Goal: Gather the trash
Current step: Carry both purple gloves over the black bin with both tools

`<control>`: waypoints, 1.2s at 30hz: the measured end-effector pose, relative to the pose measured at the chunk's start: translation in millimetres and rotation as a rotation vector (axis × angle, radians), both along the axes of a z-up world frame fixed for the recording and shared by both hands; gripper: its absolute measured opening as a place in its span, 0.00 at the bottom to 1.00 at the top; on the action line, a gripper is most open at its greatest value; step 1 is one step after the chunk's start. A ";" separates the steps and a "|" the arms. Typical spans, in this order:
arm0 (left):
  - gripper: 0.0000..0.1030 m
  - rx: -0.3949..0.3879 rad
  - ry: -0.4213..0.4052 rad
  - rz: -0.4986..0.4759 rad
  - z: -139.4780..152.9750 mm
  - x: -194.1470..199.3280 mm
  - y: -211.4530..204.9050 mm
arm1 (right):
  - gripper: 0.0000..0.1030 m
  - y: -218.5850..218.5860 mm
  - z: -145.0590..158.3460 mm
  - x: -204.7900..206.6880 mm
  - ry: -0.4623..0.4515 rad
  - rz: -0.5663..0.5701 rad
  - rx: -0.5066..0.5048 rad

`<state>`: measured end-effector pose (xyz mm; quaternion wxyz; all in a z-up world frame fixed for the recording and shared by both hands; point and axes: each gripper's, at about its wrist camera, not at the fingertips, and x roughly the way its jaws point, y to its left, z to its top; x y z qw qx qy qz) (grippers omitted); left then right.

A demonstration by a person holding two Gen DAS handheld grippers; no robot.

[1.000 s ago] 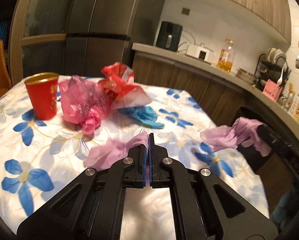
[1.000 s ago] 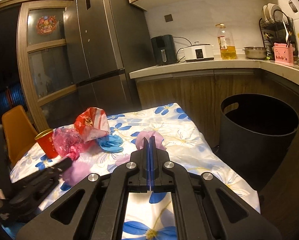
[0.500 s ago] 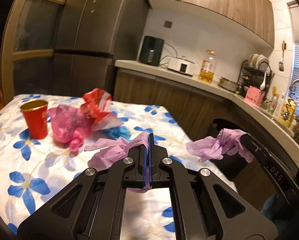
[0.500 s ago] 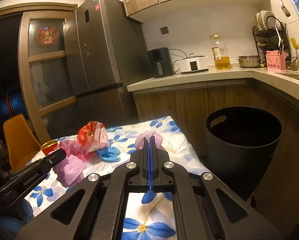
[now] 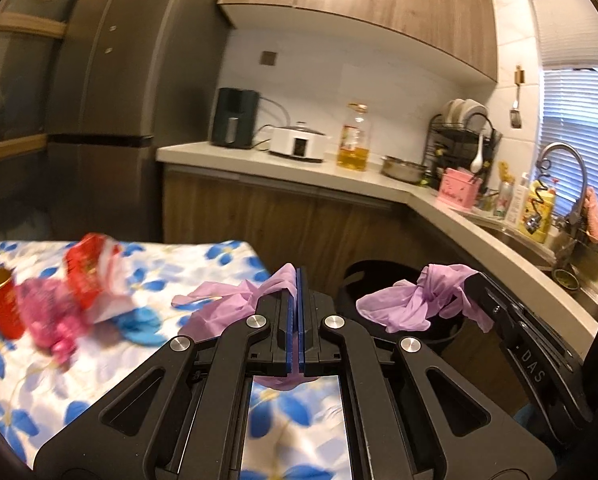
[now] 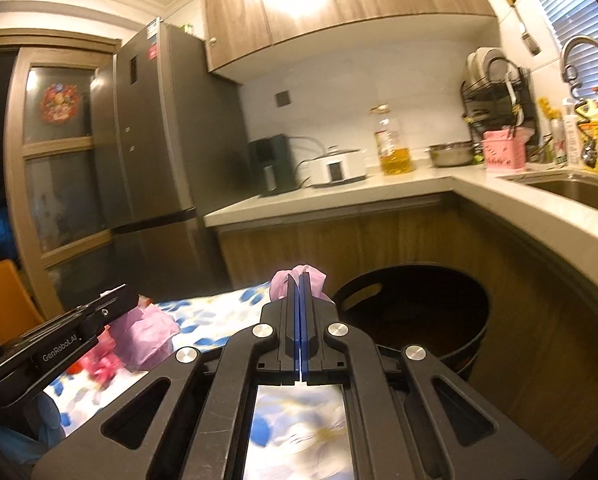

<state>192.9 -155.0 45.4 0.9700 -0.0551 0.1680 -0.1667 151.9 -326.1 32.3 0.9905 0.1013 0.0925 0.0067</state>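
Trash is what's being gathered, and two pieces of it are off the table point(image 5: 111, 364) now: a purple glove point(image 5: 223, 306) pinched in the left gripper point(image 5: 297, 280), and a second purple glove point(image 5: 411, 304) clamped in the right gripper point(image 6: 300, 285), each with its jaws pressed together on the thin film. The black bin point(image 6: 415, 312) stands on the floor just past the table's far corner, below the counter point(image 6: 499, 188).

Both gloves look featherlight and limp, hanging in loose folds from the tips. I'd judge a pinch on any bunched fold holds them fine; the worry is more that the film clings to the pads on release than that it slips.

Left on the flowered cloth are a red cup point(image 5: 1, 304), a crumpled pink bag point(image 5: 55, 316), a red wrapper point(image 5: 91, 276) and a blue glove point(image 5: 143, 320), all soft except the cup, which may crush.

Against a second ago, both grippers have lifted and swung toward the bin, the left glove has come clear of the cloth, and more of the sink side shows.
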 end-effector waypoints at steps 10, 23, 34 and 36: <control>0.00 0.024 -0.029 -0.094 13.3 34.8 -69.9 | 0.01 -48.1 5.0 17.3 -0.006 -0.111 -0.004; 0.00 0.062 0.005 -0.154 -0.9 68.0 -119.9 | 0.01 -79.6 -2.3 34.6 0.013 -0.161 0.003; 0.00 0.086 0.016 -0.175 -8.3 80.5 -138.0 | 0.01 -91.1 -7.4 44.3 0.026 -0.166 0.029; 0.00 0.089 0.016 -0.180 -8.9 81.6 -140.6 | 0.01 -92.3 -7.3 44.7 0.027 -0.168 0.032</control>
